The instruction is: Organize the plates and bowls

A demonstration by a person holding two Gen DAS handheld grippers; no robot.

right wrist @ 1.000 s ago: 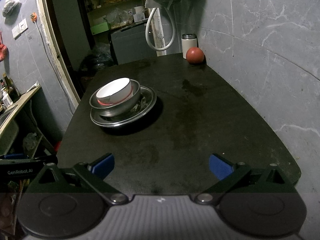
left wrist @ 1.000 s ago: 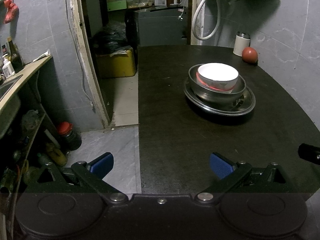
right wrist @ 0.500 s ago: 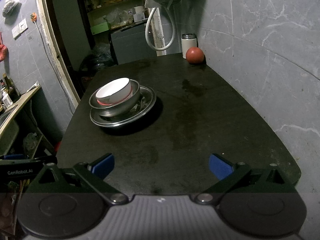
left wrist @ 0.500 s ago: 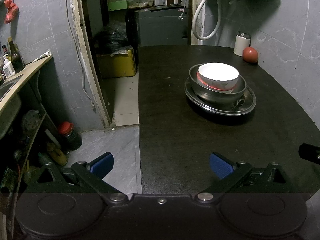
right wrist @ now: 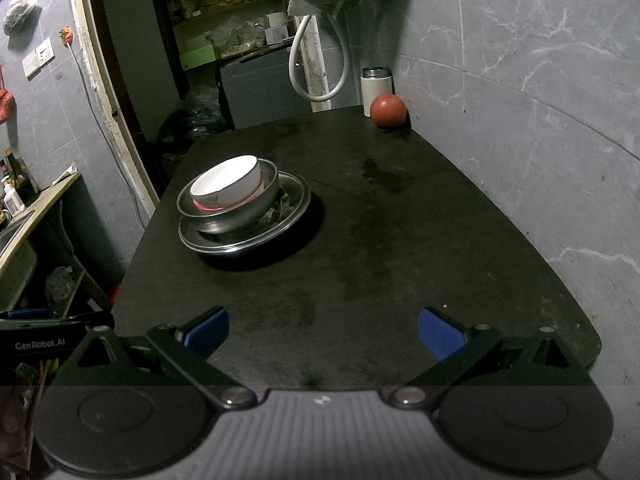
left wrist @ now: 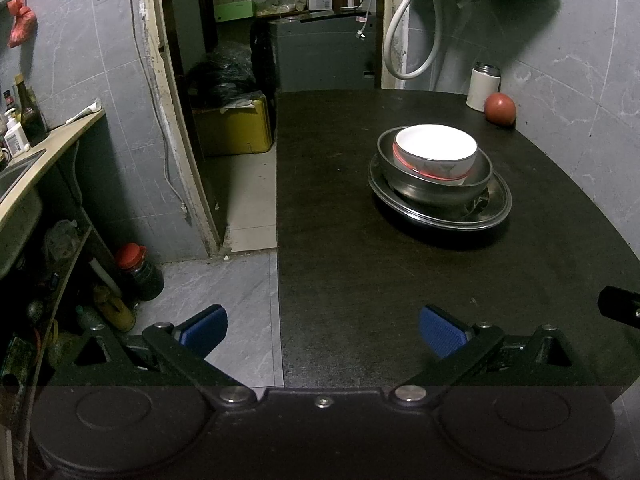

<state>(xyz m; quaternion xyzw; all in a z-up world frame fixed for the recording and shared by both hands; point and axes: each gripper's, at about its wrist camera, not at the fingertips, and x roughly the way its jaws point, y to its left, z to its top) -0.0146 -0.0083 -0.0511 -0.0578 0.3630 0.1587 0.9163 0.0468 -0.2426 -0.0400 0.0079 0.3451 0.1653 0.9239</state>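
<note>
A white bowl [left wrist: 436,152] with a red band sits tilted inside a steel bowl [left wrist: 436,190], which rests on a steel plate [left wrist: 496,210] on the black table [left wrist: 360,280]. The same stack shows in the right wrist view: white bowl [right wrist: 226,186], steel bowl [right wrist: 240,218], steel plate [right wrist: 296,208]. My left gripper [left wrist: 322,330] is open and empty, low at the table's near left edge, well short of the stack. My right gripper [right wrist: 324,332] is open and empty above the table's near end [right wrist: 380,264].
A white canister [left wrist: 483,86] and a red round fruit [left wrist: 499,109] stand at the table's far right corner by the tiled wall. Left of the table the floor drops away, with a counter [left wrist: 48,148], bottles and a doorway. The other gripper's tip [left wrist: 618,306] shows at right.
The left gripper has drifted very slightly; the stack sits a touch lower in its view. Nothing was grasped or released.
</note>
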